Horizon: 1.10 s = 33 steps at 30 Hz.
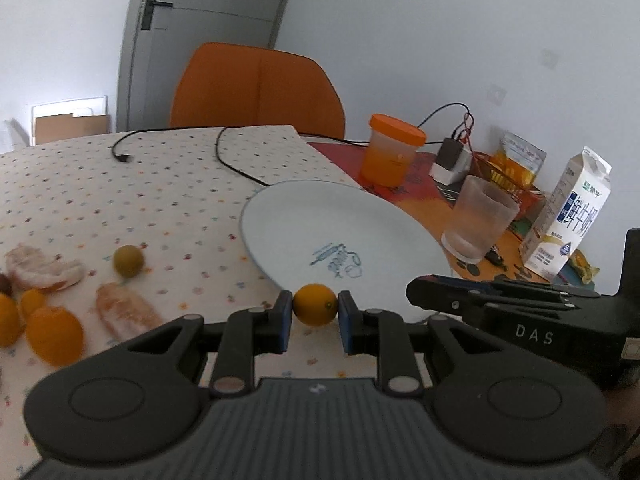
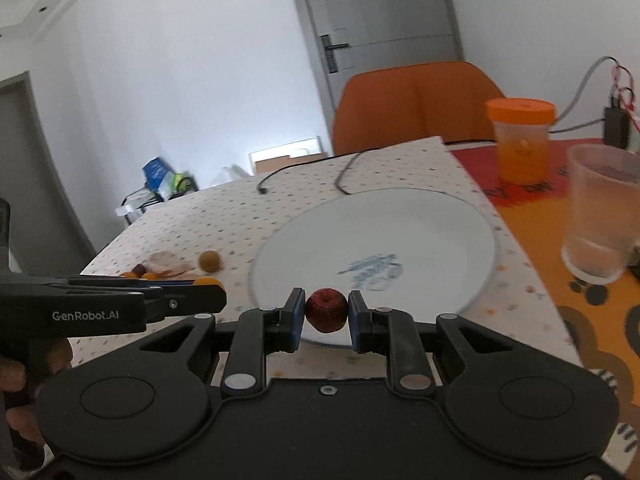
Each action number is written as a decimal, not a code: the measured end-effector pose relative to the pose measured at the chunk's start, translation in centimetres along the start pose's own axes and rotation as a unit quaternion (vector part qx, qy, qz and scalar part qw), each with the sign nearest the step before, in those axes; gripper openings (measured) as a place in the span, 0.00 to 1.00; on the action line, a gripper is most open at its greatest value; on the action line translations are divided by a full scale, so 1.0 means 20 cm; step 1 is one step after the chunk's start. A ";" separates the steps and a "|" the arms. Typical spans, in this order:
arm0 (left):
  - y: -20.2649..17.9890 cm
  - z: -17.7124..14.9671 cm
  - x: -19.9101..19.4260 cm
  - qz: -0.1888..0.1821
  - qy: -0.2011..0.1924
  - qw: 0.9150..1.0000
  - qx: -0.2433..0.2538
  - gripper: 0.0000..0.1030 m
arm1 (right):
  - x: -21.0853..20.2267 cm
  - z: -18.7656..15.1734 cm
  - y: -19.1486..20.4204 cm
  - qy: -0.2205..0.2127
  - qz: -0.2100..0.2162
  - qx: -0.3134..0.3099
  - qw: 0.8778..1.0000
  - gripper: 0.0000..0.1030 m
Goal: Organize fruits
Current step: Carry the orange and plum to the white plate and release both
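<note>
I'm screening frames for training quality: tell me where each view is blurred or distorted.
Left wrist: the orange pieces at the lower left smear with motion blur; the small orange fruit between the pads is sharp; fisheye bends the door frame. Right wrist: the plate and its drawing are smeared, the red fruit stays crisp.

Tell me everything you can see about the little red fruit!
The little red fruit is small, round and dark red, with a dull, slightly speckled skin and a dimple with a short stem on top. It looks whole, like a tiny apple. The right hand-held gripper is shut on it, one blue pad pressing each side, so it hangs in the air, stem up. It sits over the near edge of the white plate, not touching it.
</note>
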<state>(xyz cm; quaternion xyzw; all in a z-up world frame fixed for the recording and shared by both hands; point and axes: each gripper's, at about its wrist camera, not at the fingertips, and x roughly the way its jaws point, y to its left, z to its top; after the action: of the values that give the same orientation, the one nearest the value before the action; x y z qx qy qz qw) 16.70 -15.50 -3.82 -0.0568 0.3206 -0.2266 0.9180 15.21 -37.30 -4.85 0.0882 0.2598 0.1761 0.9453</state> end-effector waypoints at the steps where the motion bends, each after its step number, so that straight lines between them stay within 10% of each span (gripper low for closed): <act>1: -0.01 0.01 0.01 -0.002 0.002 1.000 0.002 0.22 | 0.00 0.00 -0.01 0.000 -0.001 0.001 1.000 0.21; 27: -0.09 0.06 0.18 0.009 0.028 1.000 0.002 0.26 | 0.00 0.02 -0.16 0.005 -0.026 0.014 1.000 0.24; 33: -0.08 0.04 0.08 0.040 0.004 0.999 -0.006 0.52 | -0.05 0.03 -0.17 -0.003 -0.028 0.013 1.000 0.27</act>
<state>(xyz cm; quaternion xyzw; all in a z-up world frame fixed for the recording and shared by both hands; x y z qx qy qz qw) 17.73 -17.72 -3.77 -0.0485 0.3274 -0.1878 0.9247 15.68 -40.79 -4.71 0.0941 0.2616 0.1459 0.9494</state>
